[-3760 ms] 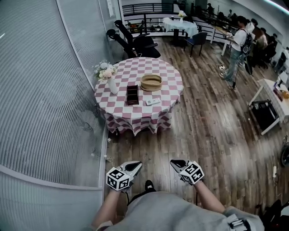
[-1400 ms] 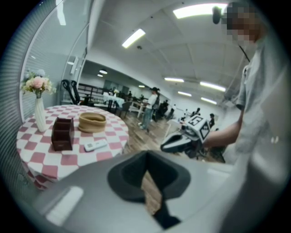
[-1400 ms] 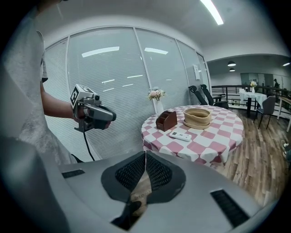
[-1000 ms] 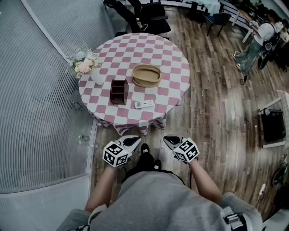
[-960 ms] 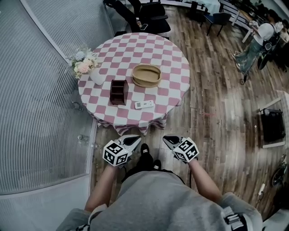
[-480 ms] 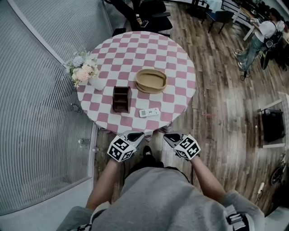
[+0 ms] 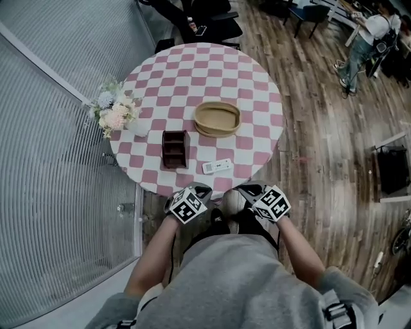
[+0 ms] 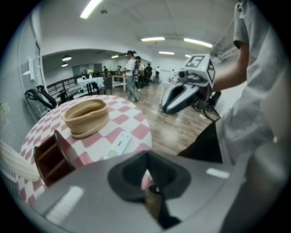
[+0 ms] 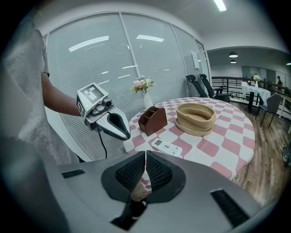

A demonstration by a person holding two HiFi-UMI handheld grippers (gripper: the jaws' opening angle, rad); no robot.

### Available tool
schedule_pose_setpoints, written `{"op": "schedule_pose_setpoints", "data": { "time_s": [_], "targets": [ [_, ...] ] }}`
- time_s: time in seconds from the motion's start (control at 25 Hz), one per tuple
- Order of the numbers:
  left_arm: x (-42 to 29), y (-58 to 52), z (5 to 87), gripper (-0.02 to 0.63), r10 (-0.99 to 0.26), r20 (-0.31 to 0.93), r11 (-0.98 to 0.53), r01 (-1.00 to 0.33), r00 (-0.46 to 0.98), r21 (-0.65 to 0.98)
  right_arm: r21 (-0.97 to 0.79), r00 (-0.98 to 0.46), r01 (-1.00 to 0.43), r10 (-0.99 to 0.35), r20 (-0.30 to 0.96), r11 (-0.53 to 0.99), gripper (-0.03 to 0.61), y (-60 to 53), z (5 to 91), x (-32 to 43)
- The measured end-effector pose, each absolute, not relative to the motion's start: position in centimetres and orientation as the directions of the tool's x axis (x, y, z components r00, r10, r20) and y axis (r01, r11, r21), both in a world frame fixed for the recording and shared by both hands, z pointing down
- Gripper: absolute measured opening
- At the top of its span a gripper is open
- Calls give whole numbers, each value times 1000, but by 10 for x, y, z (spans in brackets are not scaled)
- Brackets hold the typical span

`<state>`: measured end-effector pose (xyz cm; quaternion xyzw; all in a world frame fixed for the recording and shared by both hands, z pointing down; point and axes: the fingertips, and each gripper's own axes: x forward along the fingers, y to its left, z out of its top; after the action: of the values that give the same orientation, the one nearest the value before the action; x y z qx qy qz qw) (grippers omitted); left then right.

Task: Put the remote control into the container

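Note:
A white remote control [image 7: 217, 167] lies flat near the front edge of a round table [image 7: 257, 83] with a pink-and-white checked cloth. Left of it stands a dark brown wooden box [image 7: 174, 139] with compartments, and behind it an oval woven basket [image 7: 218, 118]. My left gripper [image 7: 200, 190] and right gripper [image 7: 246, 190] hover side by side just short of the table's front edge, both shut and empty. The left gripper view shows the remote [image 8: 119, 142] beyond its closed jaws. In the right gripper view the remote [image 9: 166, 146] lies ahead, beside the box [image 9: 153, 120].
A vase of flowers [image 7: 114, 114] stands at the table's left edge, close to a curved glass wall [image 7: 58, 160]. Black office chairs [image 7: 199, 16] sit behind the table. People [image 7: 363, 38] stand far off on the wooden floor at the upper right.
The person has walked up to the table, which now sits much closer. Both grippers have come forward to its front edge, and the left one has dipped and rolled.

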<state>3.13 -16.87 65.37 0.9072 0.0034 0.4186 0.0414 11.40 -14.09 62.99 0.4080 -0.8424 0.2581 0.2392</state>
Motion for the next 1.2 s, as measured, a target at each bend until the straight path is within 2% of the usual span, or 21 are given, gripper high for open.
{"op": "schedule_pose_setpoints", "data": {
  "time_s": [0.24,0.48,0.8,0.88,1.2],
  "targets": [
    [49,-189,671,0,22,797,-996,-59,604,73,-261,-590,-777,-519,618,572,18,-158,645,129],
    [73,-211,678,0,-61,838,-994,-110,542,-1,-283,-635,-733,-472,612,618,18,-180,659,152],
    [92,-216,696,3,-48,904,-999,-44,425,-32,-308,-685,-677,-418,597,669,18,-212,675,170],
    [95,-219,703,55,-41,920,-999,-26,389,-33,-322,-694,-672,-414,589,667,18,-217,679,175],
    [110,-233,721,144,-27,953,-998,41,302,-41,-379,-724,-649,-382,575,660,18,-214,697,188]
  ]
}}
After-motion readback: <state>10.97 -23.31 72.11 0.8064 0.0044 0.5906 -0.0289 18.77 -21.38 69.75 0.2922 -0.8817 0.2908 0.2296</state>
